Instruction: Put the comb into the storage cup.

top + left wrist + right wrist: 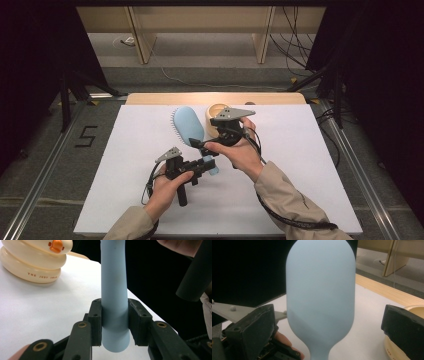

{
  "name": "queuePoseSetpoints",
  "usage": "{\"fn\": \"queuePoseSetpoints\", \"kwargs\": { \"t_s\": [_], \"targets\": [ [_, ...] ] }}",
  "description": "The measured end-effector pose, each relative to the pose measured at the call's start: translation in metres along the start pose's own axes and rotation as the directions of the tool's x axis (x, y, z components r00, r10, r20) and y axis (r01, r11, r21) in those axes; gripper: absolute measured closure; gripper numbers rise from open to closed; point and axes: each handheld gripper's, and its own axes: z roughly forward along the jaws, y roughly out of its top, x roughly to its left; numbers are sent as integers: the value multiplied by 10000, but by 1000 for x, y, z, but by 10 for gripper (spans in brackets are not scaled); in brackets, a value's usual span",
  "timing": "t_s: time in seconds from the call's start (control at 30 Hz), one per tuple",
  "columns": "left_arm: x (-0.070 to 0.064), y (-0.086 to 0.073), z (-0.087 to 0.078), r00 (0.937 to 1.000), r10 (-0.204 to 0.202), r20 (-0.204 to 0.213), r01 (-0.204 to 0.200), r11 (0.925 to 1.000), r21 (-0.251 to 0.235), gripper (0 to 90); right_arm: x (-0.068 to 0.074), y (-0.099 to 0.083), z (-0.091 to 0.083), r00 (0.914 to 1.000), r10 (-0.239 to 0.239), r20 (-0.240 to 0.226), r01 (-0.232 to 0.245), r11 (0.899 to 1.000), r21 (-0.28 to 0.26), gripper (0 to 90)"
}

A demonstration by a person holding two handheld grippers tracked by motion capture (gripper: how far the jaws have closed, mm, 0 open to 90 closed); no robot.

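1. Pale blue hairbrush (190, 127) above the white table (125, 150), a little toward 12 o'clock from the table's middle, head pointing to 11 o'clock, handle running back toward 5 o'clock; bristles just visible along the head's edge at 9 o'clock.
2. Handle end (115, 315) clamped between the black jaws of the left hand-held gripper (205, 162), jaws pressed against both sides of the handle, tip of the handle sticking out past them.
3. Smooth back of the brush head (320, 297) close before the right hand-held gripper (197, 145), jaws spread wide on either side of the neck, touching nothing, at 1 o'clock from the left one.
4. Cream ring-shaped duck toy (216, 117) with an orange beak (56, 245) on the table just at 3 o'clock of the brush head, partly behind the right hand-held gripper.
5. Beige sleeves (285, 192) coming in from 6 o'clock.
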Motion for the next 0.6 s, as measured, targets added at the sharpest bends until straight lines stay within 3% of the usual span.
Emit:
{"fn": "queuePoseSetpoints", "kwargs": {
  "t_s": [0.6],
  "targets": [
    [0, 0, 0, 10000, 6, 28, -6, 10000, 35, 657, 4, 14, 9, 10000, -41, -76, 40, 9999, -123, 3]
  ]
}}
